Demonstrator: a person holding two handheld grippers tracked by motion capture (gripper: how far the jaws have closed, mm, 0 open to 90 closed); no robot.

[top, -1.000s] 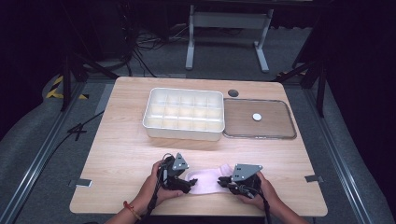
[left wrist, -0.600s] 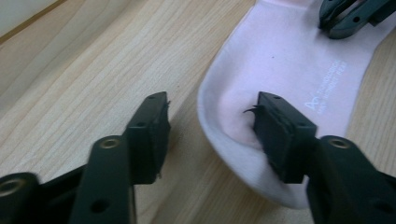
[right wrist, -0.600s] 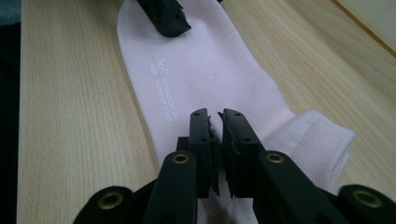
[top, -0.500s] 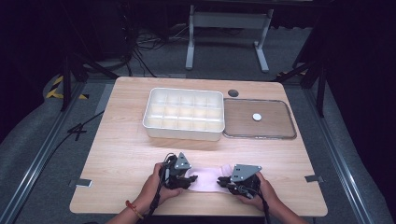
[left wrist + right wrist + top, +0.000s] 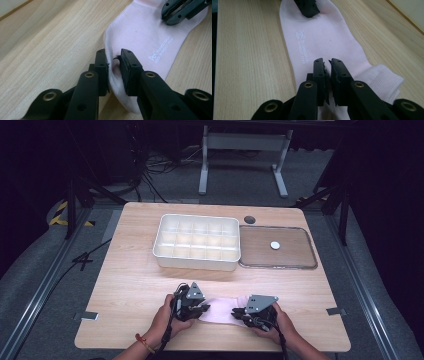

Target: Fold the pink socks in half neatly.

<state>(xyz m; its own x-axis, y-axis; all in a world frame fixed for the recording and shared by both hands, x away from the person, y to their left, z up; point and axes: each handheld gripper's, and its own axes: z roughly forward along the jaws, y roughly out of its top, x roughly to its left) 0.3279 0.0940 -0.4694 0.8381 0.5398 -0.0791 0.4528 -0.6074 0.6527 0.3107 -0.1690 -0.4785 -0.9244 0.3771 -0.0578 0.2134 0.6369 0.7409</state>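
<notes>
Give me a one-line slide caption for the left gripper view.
Left gripper, its fingers just closing, pinches the toe end of a pink sock lying on the wooden table.

clear: bare table point(image 5: 130, 290) ahead | blocked: divided tray point(image 5: 197, 242), lid point(image 5: 278, 248)

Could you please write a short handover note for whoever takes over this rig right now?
Left gripper: fingers have just closed on the toe end of the pink sock.
Right gripper: shut on the sock near its ribbed cuff.
The sock lies flat at the table's near edge, between both hands.
The white compartment tray and clear lid sit farther back, untouched.
Done: both ends gripped.
Left: probably folding the sock and putting it in a compartment.
</notes>
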